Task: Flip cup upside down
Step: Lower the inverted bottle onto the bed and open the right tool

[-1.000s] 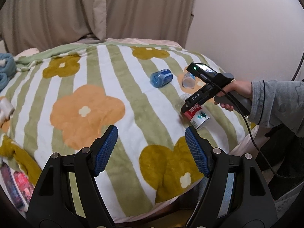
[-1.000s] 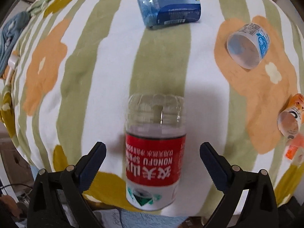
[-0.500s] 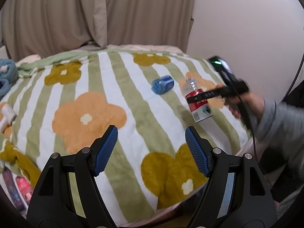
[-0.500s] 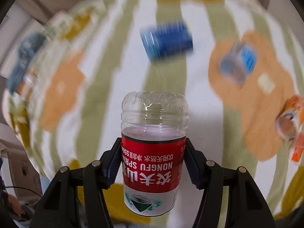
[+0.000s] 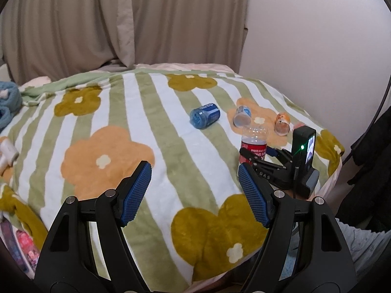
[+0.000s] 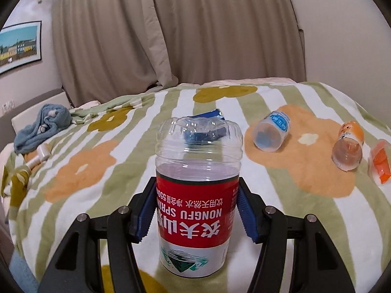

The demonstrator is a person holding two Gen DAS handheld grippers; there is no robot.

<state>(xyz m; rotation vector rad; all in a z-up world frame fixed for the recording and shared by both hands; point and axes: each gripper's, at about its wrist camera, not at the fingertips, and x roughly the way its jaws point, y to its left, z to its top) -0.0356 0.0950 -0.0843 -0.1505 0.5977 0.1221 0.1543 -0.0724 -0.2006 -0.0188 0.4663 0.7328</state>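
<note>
Lifted from lying on the bed (image 5: 171, 161), the cup (image 6: 198, 195) now stands inverted, clamped at its red label by the right gripper (image 6: 196, 210), while the left gripper (image 5: 194, 193) hangs wide open, holding nothing.

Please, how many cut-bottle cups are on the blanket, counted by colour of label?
Red label cup, held by the right gripper: 1
Blue cup: 1
Clear cup with blue label: 1
Orange cup: 1
Total: 4
</note>
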